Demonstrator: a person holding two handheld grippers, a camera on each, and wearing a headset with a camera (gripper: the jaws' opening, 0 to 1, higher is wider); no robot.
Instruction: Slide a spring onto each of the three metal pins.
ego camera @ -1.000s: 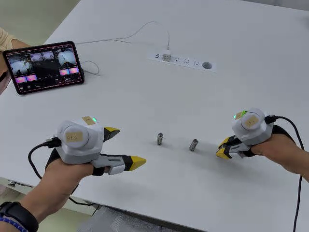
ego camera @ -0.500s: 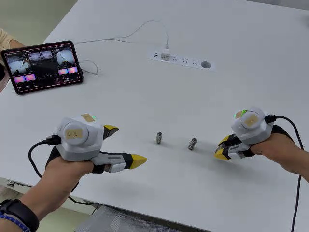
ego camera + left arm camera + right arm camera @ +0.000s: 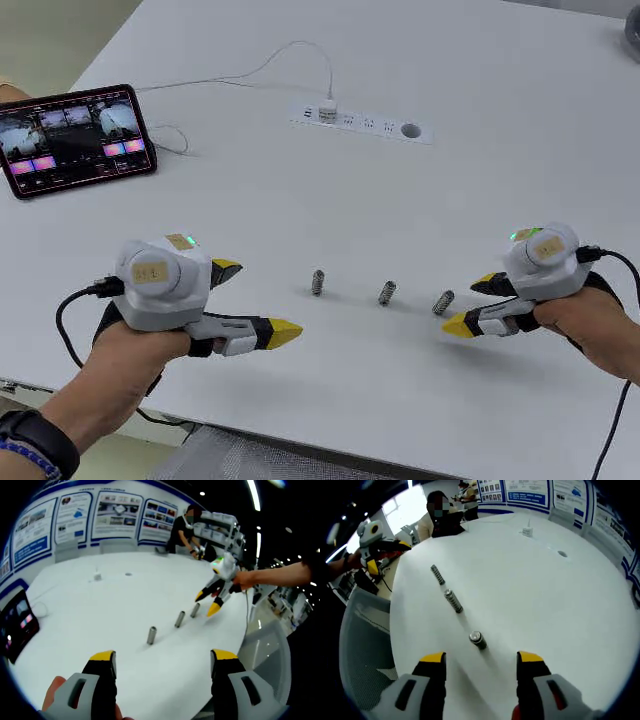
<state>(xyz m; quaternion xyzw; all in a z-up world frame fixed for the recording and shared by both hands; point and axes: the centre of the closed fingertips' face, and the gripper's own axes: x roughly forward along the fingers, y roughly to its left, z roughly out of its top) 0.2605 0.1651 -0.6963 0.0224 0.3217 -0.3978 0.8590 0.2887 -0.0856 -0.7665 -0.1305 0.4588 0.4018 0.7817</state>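
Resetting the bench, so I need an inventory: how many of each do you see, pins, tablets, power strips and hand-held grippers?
pins: 3
tablet: 1
power strip: 1
hand-held grippers: 2
Total: 7

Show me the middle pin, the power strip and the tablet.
middle pin [image 3: 387, 292], head view, on its coiled side, halfway up.
power strip [image 3: 365, 124], head view, on its white top face.
tablet [image 3: 72, 140], head view, at the centre of its lit screen.
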